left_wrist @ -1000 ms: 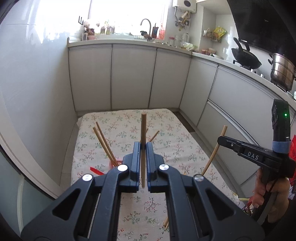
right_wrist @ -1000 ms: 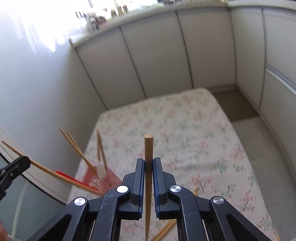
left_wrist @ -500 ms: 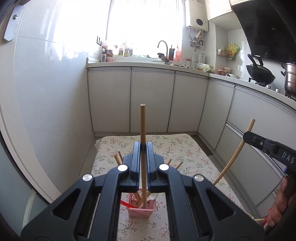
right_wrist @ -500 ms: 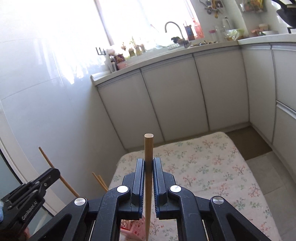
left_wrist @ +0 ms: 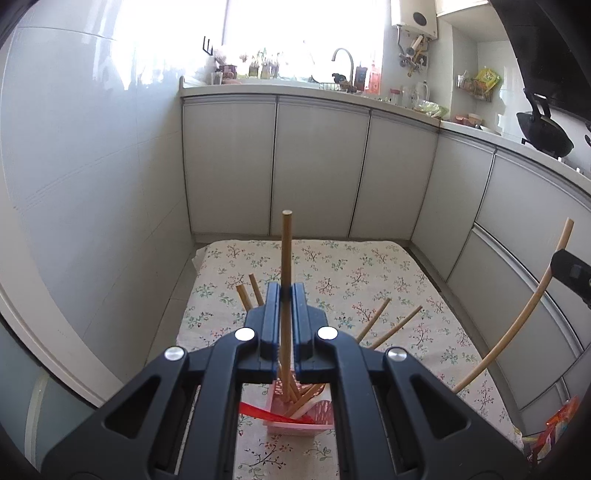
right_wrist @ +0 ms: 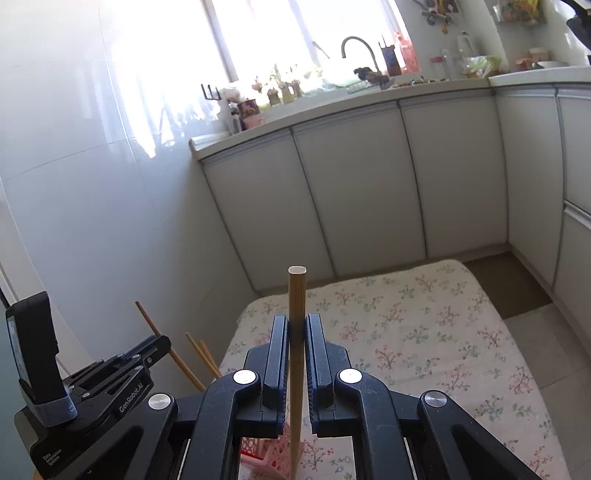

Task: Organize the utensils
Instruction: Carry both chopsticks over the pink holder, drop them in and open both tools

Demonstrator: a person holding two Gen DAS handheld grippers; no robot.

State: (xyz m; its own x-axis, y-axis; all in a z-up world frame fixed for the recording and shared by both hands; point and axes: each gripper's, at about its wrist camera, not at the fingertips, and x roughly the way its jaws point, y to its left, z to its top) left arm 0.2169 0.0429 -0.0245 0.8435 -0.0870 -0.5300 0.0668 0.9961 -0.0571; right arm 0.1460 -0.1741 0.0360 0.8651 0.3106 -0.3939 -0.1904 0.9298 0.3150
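Wooden round chopstick [left_wrist: 286,258] upright, clamped in closed left gripper [left_wrist: 285,291] above pink perforated plastic utensil basket [left_wrist: 295,419] on floral cloth [left_wrist: 369,273]; right gripper [right_wrist: 296,325] clamps second wooden chopstick [right_wrist: 296,295].

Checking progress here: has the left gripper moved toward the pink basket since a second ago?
Yes. The left gripper now hangs above the pink basket, which earlier lay hidden low behind it on the floral cloth.

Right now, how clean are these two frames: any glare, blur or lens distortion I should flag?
Left wrist view: window blown out to white, glare on the glossy wall; fisheye bows the cabinets; chopstick and pink holder sharp. Right wrist view: same overexposed window, curved edges, no motion blur.
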